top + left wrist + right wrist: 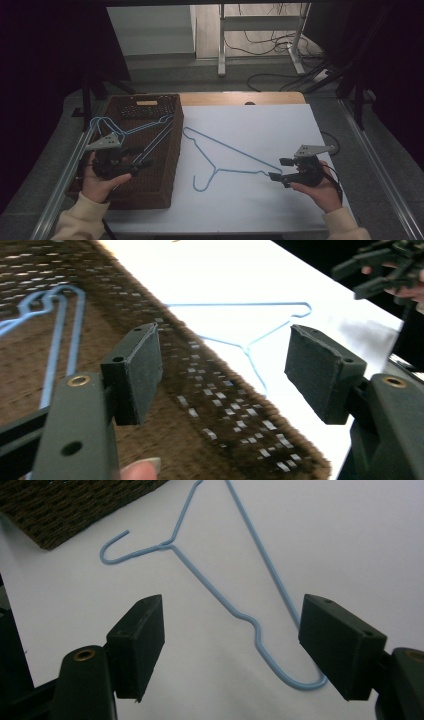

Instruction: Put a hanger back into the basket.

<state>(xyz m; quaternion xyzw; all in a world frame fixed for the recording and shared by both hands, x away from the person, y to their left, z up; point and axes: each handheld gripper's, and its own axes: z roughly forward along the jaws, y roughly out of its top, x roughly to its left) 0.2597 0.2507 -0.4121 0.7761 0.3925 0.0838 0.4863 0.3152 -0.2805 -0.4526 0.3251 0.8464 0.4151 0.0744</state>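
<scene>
Currently the left gripper (pixel 131 159) hovers over the brown woven basket (pixel 165 165) at the left of the table, its jaws spread with nothing between them. Blue wire hangers (pixel 145 131) lie inside the basket. Another blue hanger (pixel 225 159) lies flat on the white tabletop (pixel 280 125), just right of the basket. The right gripper (pixel 279 169) sits at that hanger's right end, jaws wide apart, not pinching the wire.
</scene>
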